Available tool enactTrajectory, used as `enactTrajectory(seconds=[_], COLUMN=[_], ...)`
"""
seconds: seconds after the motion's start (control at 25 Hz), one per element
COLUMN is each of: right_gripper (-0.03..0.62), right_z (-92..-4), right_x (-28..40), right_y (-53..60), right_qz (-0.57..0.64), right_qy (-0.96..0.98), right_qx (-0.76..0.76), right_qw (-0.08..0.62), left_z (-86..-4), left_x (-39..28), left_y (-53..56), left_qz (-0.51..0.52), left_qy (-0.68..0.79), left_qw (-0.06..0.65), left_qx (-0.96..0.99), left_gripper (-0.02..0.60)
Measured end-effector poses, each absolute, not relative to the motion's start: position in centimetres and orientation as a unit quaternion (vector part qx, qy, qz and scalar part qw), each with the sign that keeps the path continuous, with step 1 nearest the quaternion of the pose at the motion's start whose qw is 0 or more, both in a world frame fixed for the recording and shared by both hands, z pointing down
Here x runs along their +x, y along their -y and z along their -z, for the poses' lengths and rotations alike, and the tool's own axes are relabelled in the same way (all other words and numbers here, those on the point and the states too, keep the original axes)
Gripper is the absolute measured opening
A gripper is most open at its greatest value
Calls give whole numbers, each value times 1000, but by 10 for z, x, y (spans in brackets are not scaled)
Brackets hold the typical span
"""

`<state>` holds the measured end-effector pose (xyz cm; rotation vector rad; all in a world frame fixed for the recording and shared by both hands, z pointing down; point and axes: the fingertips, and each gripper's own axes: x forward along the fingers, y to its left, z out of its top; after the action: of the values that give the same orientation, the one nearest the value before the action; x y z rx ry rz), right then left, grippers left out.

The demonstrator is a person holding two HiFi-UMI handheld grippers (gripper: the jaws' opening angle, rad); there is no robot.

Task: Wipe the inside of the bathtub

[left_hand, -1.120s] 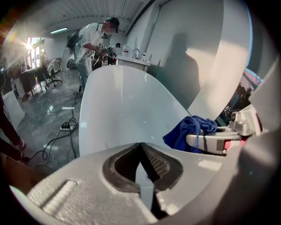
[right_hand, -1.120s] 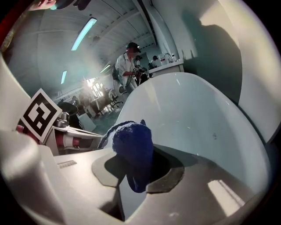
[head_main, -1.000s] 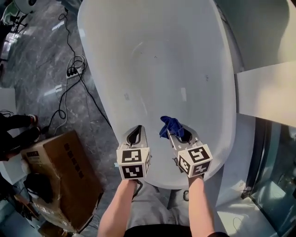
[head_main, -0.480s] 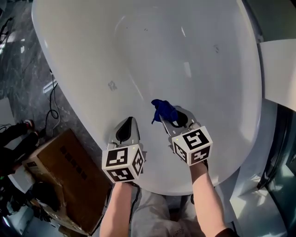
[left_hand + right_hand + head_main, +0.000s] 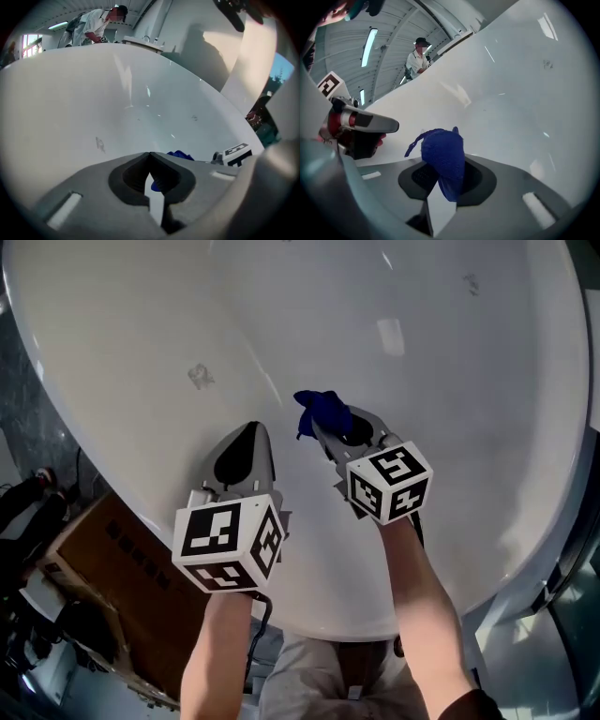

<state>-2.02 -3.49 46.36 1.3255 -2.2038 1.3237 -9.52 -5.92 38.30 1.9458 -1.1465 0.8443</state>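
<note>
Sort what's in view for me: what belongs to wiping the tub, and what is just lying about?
Job:
- tub
- blue cloth, pinched in the right gripper
- left gripper, shut and empty, over the tub

Lying about:
- cardboard box on the floor outside the tub
- bystander beyond the far rim

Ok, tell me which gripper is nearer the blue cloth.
Right. The right gripper is shut on the blue cloth, which sticks out past its jaw tips. The left gripper is shut and empty, apart from the cloth, to its left.
</note>
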Motion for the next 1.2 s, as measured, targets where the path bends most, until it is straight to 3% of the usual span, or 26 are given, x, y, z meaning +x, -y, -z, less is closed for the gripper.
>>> enactTrajectory(seconds=[0.52,1.2], right_gripper=[92,92], right_z=[-580,-600], right_x=[-66,-122], right_y=[6,-42], right_qz=[-556,-602], right_qy=[715,715], right_qx=[403,316], right_qw=[134,162], left_z=[-419,-426], left_x=[-88,-91], left_y=[67,69], left_qz=[-327,-330], left_qy=[423,426], left_qw=[356,367], left_qx=[767,758], left_gripper=[3,3])
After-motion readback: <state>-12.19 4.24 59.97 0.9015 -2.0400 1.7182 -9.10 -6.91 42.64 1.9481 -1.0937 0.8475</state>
